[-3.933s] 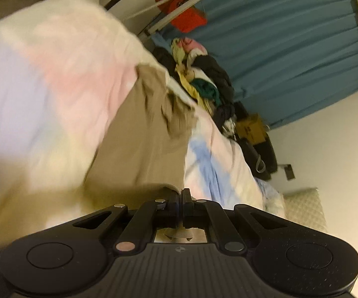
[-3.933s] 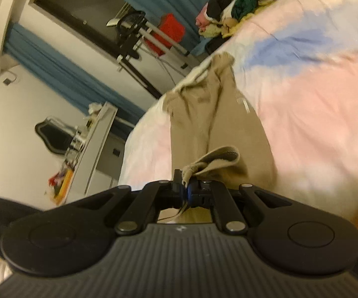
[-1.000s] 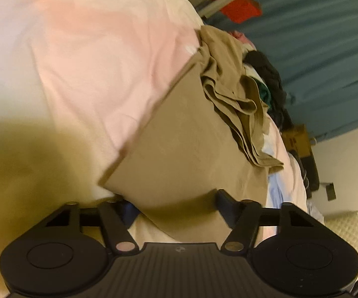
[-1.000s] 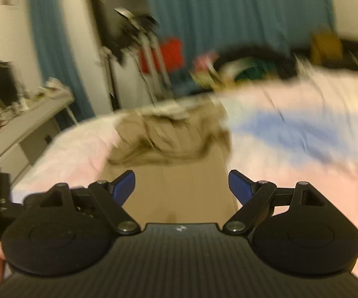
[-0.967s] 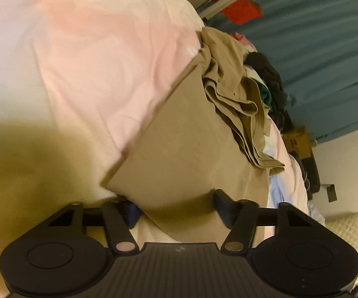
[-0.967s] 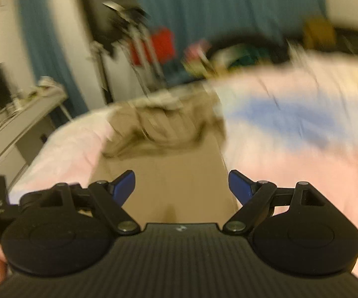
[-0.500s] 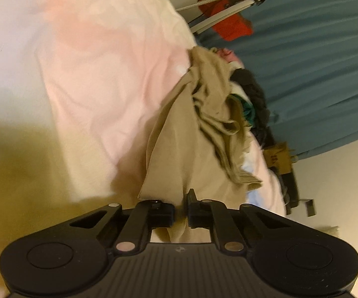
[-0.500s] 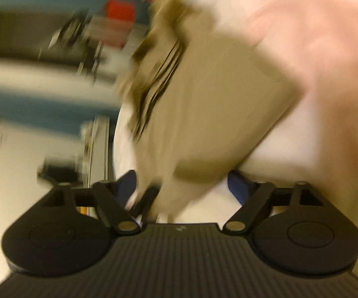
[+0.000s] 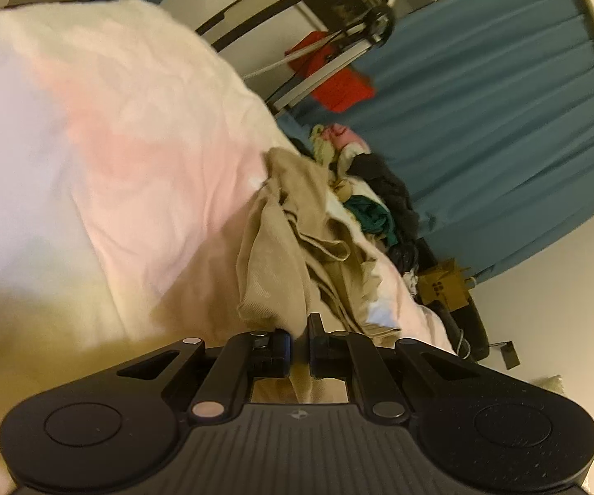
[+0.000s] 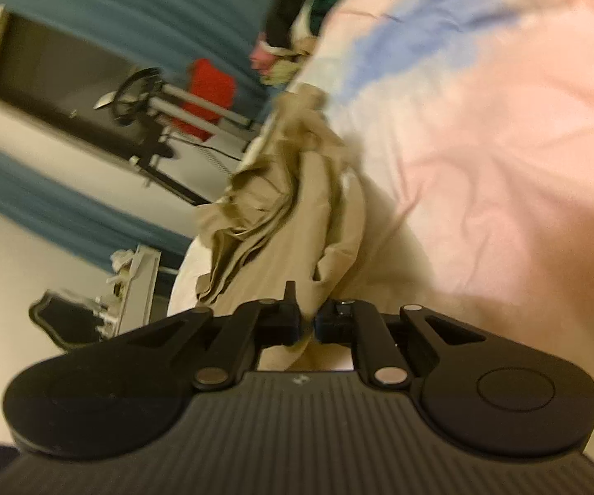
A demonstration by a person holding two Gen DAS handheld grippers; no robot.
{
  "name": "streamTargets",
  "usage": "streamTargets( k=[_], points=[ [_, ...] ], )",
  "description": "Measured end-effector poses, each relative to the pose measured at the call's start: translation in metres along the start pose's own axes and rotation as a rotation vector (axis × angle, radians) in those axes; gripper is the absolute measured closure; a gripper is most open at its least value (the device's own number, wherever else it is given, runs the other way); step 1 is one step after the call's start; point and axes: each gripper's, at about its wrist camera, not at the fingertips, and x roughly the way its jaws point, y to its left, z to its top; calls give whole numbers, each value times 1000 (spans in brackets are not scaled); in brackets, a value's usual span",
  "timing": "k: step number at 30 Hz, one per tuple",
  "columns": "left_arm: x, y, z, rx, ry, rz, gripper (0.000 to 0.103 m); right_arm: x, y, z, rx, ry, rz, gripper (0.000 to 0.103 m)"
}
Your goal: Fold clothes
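A tan garment (image 9: pixel 280 247) lies on a pastel pink, blue and cream bedspread (image 9: pixel 132 156), its far end bunched into folds. My left gripper (image 9: pixel 300 344) is shut on the near edge of the cloth, which rises off the bed into the pads. In the right wrist view the same tan garment (image 10: pixel 297 222) hangs in creases from my right gripper (image 10: pixel 307 321), which is shut on another part of its near edge. The cloth between the two grips is hidden behind the gripper bodies.
A heap of mixed clothes (image 9: pixel 371 189) sits at the far end of the bed. Beyond it hang teal curtains (image 9: pixel 503 115), with an exercise machine (image 10: pixel 148 103) and a red item (image 9: pixel 334 82). A desk with a dark chair (image 10: pixel 70 317) stands at left.
Both grippers stood open over the flat near edge of the garment; both have shut on it. The left has lifted the edge, and the right has rolled and dropped onto it.
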Motion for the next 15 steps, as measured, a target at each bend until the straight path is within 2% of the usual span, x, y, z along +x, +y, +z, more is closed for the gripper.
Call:
streamTargets(
  k=[2, 6, 12, 15],
  points=[
    [-19, -6, -5, 6, -11, -8, 96, -23, 7, -2, -15, -11, 9, 93],
    [-70, -6, -20, -59, -33, -34, 96, -79, 20, -16, -42, -45, 52, 93],
    [-151, -12, -62, -60, -68, -51, 96, -161, 32, -42, -118, -139, 83, 96],
    [-168, -15, -83, -71, -68, -33, 96, -185, 30, -56, -128, -164, 73, 97]
  ],
)
